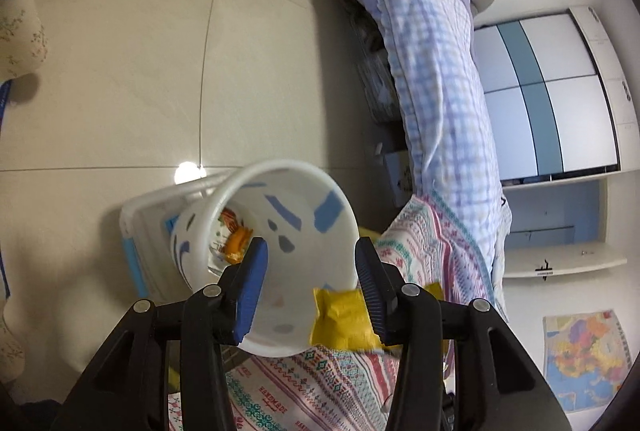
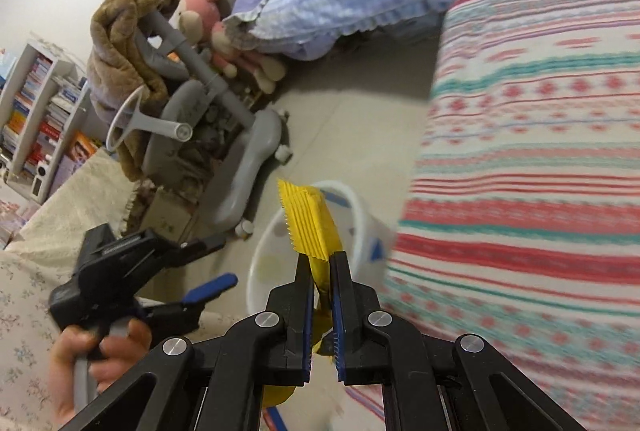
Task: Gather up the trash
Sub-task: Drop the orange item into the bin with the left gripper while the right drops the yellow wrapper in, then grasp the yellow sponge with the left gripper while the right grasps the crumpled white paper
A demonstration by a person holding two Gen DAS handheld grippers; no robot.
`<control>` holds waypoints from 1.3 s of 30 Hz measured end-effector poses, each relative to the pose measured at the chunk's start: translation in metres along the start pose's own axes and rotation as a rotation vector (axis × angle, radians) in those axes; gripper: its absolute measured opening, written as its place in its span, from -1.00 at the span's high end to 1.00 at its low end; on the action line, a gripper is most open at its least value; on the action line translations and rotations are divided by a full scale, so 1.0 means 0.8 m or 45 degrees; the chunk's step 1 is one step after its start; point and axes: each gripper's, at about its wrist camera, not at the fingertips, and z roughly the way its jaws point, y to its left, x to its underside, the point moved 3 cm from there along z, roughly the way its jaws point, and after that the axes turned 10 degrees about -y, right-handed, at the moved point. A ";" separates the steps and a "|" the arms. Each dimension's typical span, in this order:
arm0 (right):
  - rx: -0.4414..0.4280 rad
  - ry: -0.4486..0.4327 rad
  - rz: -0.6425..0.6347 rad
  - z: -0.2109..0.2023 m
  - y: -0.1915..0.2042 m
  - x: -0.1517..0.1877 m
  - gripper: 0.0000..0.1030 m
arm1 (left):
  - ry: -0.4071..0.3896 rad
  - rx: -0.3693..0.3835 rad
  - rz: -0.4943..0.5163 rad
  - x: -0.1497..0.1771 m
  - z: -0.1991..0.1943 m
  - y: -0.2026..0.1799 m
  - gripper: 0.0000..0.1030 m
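Note:
A white bin [image 1: 280, 167] with blue marks stands on the tiled floor beside the bed, and orange and white wrappers [image 1: 234, 235] lie inside it. My left gripper [image 1: 310, 263] hovers over the bin's mouth, open, with nothing between its blue pads. A yellow wrapper [image 1: 342, 319] shows at the bin's near rim, by the right-hand finger. In the right wrist view my right gripper [image 2: 322, 259] is shut on that yellow wrapper [image 2: 310, 223], holding it upright just before the bin [image 2: 362, 227]. A hand [image 2: 100, 351] holds the left gripper [image 2: 222, 261] to the left of the bin.
The bed with its striped sheet [image 2: 540, 171] and checked quilt [image 1: 436, 71] borders the bin on the right. A white and blue box [image 1: 136, 231] sits against the bin's left side. A grey wheeled chair base [image 2: 248, 167], plush toys [image 2: 200, 15] and a bookshelf [image 2: 36, 111] stand farther off.

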 end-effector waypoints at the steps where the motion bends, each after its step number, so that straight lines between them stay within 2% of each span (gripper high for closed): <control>1: 0.002 0.008 -0.010 0.010 0.005 0.000 0.84 | -0.003 0.004 -0.001 -0.001 -0.002 0.000 0.07; 7: 0.003 0.034 -0.088 0.075 0.041 -0.002 0.83 | -0.006 0.019 0.024 0.000 -0.003 -0.007 0.07; 10: 0.020 0.074 -0.123 0.102 0.048 0.001 0.76 | -0.001 0.023 0.052 0.003 -0.001 -0.015 0.07; 12: 0.072 0.118 -0.135 0.118 0.043 0.006 0.08 | 0.000 0.026 0.070 0.005 -0.001 -0.021 0.07; 13: 0.086 0.119 -0.123 0.119 0.039 0.007 -0.02 | 0.001 0.029 0.083 0.007 -0.001 -0.026 0.07; 15: 0.076 0.122 -0.105 0.114 0.033 0.009 -0.06 | 0.004 0.030 0.116 0.012 0.000 -0.036 0.07; 21: 0.113 0.129 -0.163 0.066 0.013 0.008 -0.07 | 0.048 0.073 0.235 0.041 0.008 -0.083 0.07; 28: 0.187 0.115 -0.234 -0.014 -0.014 -0.012 -0.11 | 0.142 0.129 0.425 0.110 0.024 -0.155 0.07; 36: 0.301 0.050 -0.242 -0.114 -0.055 -0.060 -0.13 | 0.273 0.180 0.633 0.207 0.043 -0.218 0.07; 39: 0.373 -0.005 -0.244 -0.152 -0.079 -0.088 -0.23 | 0.303 0.174 0.729 0.241 0.053 -0.238 0.07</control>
